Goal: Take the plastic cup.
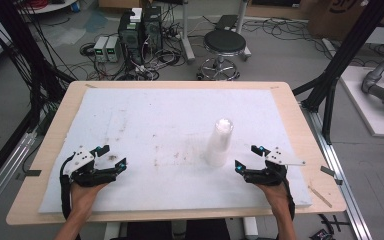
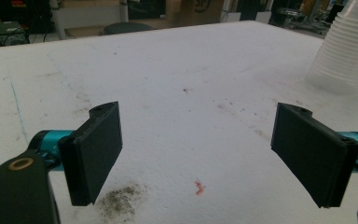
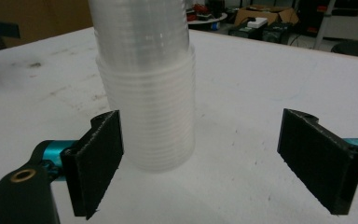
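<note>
A tall stack of clear plastic cups (image 1: 219, 142) stands upside down on the white foam mat (image 1: 170, 120), right of the middle. My right gripper (image 1: 246, 157) rests just right of the stack, open, a little short of it. In the right gripper view the stack of cups (image 3: 149, 93) rises just beyond the left jaw, apart from both jaws. My left gripper (image 1: 111, 156) lies near the mat's front left, open with nothing between its jaws. The left gripper view has the stack of cups (image 2: 347, 49) far off at the upper right.
The mat covers a wooden table (image 1: 290, 100). A dark smudge (image 2: 121, 200) and a small orange scrap (image 2: 198, 187) mark the mat near my left gripper. Beyond the table stand a black stool (image 1: 223, 45), electronics boxes (image 1: 140, 32) and loose cables on the floor.
</note>
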`<state>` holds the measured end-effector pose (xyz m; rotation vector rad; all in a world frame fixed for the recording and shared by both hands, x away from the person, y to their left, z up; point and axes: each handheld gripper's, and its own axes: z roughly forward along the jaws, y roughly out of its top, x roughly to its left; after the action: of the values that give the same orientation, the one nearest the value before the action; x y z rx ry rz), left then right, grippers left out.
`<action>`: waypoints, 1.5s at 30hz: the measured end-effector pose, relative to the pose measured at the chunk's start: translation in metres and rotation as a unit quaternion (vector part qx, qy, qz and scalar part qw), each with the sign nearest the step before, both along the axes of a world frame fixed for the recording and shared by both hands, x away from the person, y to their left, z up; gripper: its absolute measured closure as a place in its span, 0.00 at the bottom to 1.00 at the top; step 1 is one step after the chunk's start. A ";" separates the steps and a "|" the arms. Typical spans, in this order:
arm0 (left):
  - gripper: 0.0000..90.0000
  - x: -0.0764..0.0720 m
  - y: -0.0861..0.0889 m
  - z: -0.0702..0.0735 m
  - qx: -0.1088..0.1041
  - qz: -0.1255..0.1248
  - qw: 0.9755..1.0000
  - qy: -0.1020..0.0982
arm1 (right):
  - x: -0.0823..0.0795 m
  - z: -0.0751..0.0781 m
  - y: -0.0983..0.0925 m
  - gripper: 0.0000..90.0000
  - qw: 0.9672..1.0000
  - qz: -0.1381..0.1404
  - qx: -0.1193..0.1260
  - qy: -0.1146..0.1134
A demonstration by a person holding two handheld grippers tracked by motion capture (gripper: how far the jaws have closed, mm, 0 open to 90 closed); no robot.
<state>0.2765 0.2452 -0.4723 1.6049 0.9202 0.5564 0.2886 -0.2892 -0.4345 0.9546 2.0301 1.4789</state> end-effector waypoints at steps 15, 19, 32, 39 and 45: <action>0.18 0.000 -0.001 0.000 0.007 -0.001 1.000 -0.001 | 0.008 0.083 0.002 0.16 0.999 0.034 -0.013 -0.022; 0.18 0.000 -0.002 0.000 0.009 0.000 1.000 0.000 | 0.013 0.106 0.006 0.16 0.998 0.053 -0.023 -0.018; 0.18 0.000 -0.002 0.001 0.014 0.000 1.000 -0.003 | 0.035 0.147 0.034 0.16 0.989 0.110 -0.096 0.017; 0.18 0.000 -0.001 0.001 0.007 0.001 1.000 -0.004 | 0.055 0.151 0.054 0.16 0.978 0.143 -0.138 0.056; 0.18 -0.001 -0.004 0.001 0.019 -0.002 1.000 -0.007 | 0.066 0.144 0.068 0.16 0.970 0.158 -0.169 0.080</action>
<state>0.2757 0.2412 -0.4714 1.6352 0.9001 0.5839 0.3549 -0.2215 -0.2903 0.6510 2.5439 1.1706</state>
